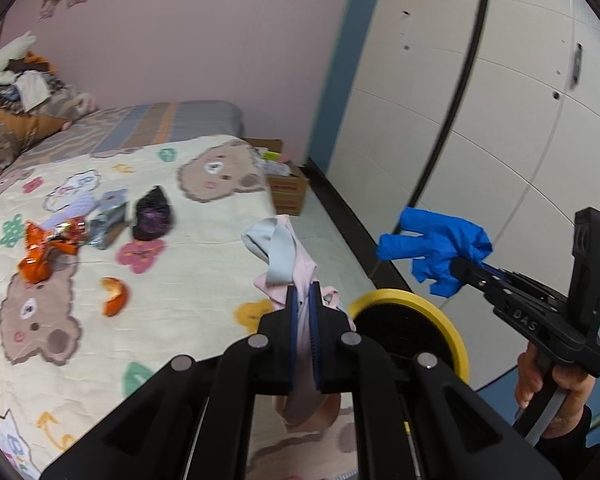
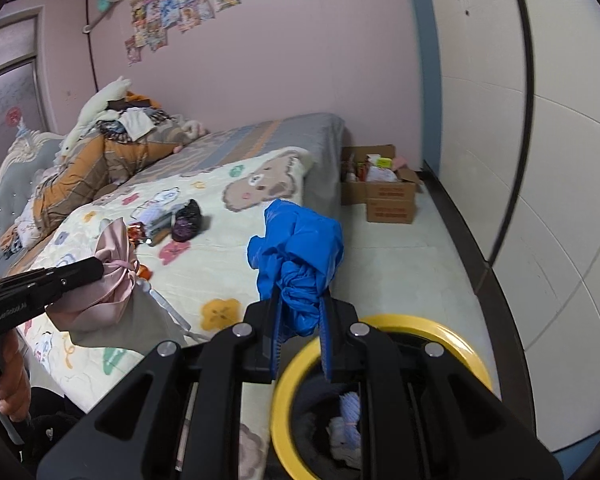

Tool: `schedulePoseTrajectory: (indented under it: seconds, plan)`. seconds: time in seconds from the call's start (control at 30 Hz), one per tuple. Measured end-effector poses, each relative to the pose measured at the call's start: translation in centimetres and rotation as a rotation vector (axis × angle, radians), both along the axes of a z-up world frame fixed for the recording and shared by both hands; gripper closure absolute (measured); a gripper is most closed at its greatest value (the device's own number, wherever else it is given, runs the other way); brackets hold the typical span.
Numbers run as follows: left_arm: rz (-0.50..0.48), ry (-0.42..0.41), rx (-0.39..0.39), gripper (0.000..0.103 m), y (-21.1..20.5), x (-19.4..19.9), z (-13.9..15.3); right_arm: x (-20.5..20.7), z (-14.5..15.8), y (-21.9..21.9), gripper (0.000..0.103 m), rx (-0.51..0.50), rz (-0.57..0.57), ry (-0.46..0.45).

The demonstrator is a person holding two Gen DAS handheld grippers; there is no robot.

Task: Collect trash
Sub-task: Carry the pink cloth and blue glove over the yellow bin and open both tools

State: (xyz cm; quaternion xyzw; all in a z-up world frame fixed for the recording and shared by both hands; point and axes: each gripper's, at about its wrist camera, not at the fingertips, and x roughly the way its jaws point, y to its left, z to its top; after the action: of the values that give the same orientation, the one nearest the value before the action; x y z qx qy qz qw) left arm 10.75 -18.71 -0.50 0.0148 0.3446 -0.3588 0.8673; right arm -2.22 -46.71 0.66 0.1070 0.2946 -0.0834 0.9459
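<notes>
My left gripper (image 1: 304, 292) is shut on a pink and grey cloth item (image 1: 284, 256), held above the bed's edge; it also shows in the right wrist view (image 2: 112, 276). My right gripper (image 2: 300, 304) is shut on a crumpled blue glove (image 2: 300, 240), held above the yellow-rimmed bin (image 2: 384, 364); the glove also shows in the left wrist view (image 1: 432, 252). The bin (image 1: 420, 316) stands on the floor beside the bed and holds some pale scraps. On the bedspread lie an orange wrapper (image 1: 44, 252), an orange peel (image 1: 116, 296), a black bag (image 1: 154, 214) and a silver wrapper (image 1: 108, 224).
The bed (image 1: 120, 320) has a cream bear-print cover. Piled clothes and pillows (image 2: 112, 140) lie at its head. Cardboard boxes (image 2: 388, 192) stand on the floor by the pink wall. A white panelled wall (image 2: 540, 200) runs along the right.
</notes>
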Motion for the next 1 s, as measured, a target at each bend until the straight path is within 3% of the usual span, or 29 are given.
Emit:
schedulePoseTrajectory:
  seconds: [0.47,0.8,1.0]
  plan:
    - [-0.187,0.041,0.070,0.097,-8.4,-3.2,-3.4,-3.4,-2.7,-5.7,0.088,0.042,-0.102,0.059]
    - [-0.224,0.113,0.149,0.097,-11.8,-3.9,-6.9,-3.9,-5.4,-8.1,0.088,0.115,-0.110,0.102]
    - [-0.255,0.125,0.159,0.097,-12.4,-4.2,-7.6,-4.2,-5.8,-8.6,0.084,0.126,-0.128,0.103]
